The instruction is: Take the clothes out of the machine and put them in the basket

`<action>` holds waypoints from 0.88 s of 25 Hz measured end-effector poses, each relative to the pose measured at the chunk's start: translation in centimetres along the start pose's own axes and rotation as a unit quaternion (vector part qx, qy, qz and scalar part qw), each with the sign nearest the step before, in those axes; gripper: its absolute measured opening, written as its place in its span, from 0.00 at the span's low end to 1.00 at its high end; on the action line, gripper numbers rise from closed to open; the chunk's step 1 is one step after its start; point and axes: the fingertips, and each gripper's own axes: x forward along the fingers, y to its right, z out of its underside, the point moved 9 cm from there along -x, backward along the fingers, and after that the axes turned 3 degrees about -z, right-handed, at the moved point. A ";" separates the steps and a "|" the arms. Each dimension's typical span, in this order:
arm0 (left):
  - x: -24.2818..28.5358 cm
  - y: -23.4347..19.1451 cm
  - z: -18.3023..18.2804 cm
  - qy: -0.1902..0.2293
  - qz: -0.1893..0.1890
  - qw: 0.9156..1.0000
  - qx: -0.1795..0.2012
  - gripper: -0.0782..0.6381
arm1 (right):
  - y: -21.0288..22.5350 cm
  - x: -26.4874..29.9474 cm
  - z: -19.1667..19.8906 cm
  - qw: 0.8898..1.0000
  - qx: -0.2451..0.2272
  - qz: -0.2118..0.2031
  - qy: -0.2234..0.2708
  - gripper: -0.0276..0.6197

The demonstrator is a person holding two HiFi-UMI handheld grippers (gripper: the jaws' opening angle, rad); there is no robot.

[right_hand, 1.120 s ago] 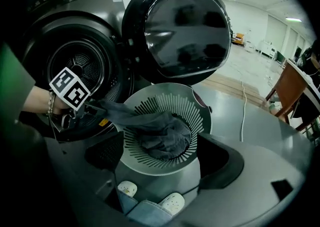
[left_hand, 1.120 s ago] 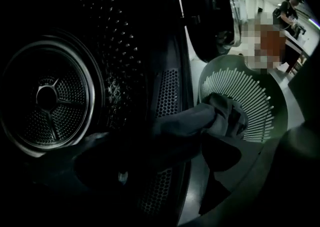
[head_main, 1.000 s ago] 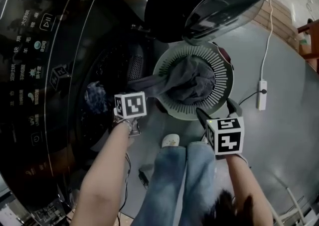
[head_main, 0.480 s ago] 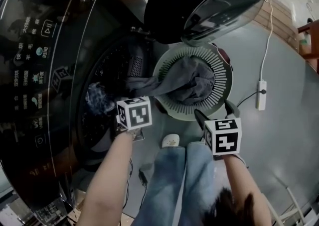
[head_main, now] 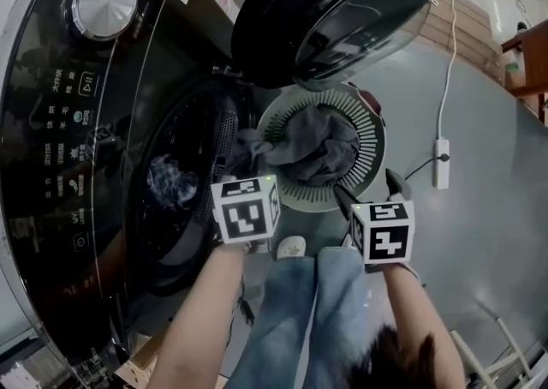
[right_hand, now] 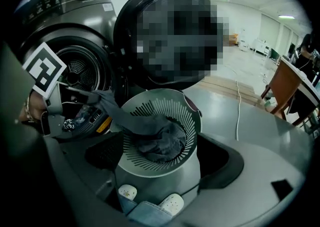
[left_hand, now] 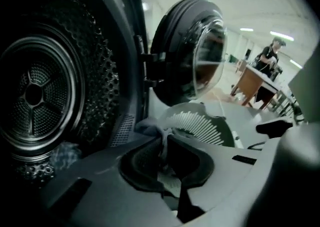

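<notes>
"Where is the grey cloth garment (head_main: 321, 143)?"

"Most of it lies bunched in the round pale slotted plastic basket (head_main: 374, 156). The basket stands on the grey floor (head_main: 479, 233) just in front of the dark front-loading washing machine (head_main: 51, 164), below its open round glass door (head_main: 342, 10). One end of the garment trails over the rim towards the machine's opening."

"And the left gripper (left_hand: 166, 146)?"

"Its jaws are pressed together on that trailing end, with a fold of the fabric pinched between the pads. It is by the mouth of the machine."

"What about the right gripper (right_hand: 162, 157)?"

"It hangs at the near side of the basket with its jaws spread wide. There is nothing in them, and they don't touch the garment."

"Is there anything in the machine?"

"A crumpled blue-and-white cloth (head_main: 171, 182) lies low in the perforated metal drum (left_hand: 35, 96)."

"And around the basket?"

"The person's white shoes (head_main: 291, 246) are just beside it. A white power strip (head_main: 441, 164) lies on the floor on the far side from the machine."
</notes>
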 end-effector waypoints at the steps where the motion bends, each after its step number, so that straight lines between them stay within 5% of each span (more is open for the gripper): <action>1: -0.2 0.7 -0.3 0.004 0.014 1.000 -0.002 0.14 | 0.2 -0.2 -0.1 1.000 0.002 0.001 0.001 0.75; 5: -0.9 3.1 -1.6 0.017 0.078 0.997 -0.005 0.14 | 1.1 -0.8 -0.1 1.000 0.012 0.007 0.006 0.75; 14: -0.9 7.2 -3.2 0.050 0.224 0.972 -0.052 0.15 | 3.1 -1.1 0.7 0.999 0.036 0.014 0.013 0.75; 15: -0.8 7.7 -3.1 0.048 0.233 0.970 -0.052 0.19 | 3.2 -1.2 0.9 0.999 0.037 0.015 0.012 0.75; 17: -0.7 8.7 -2.7 0.040 0.255 0.965 -0.036 0.65 | 3.3 -1.2 1.4 0.999 0.039 0.014 0.009 0.75; 18: -0.7 9.1 -2.5 0.036 0.262 0.964 -0.023 0.74 | 3.3 -1.2 1.5 0.999 0.038 0.013 0.008 0.75; 22: -0.6 10.0 -2.1 0.033 0.258 0.966 0.009 0.77 | 3.4 -1.1 1.6 0.999 0.036 0.011 0.006 0.75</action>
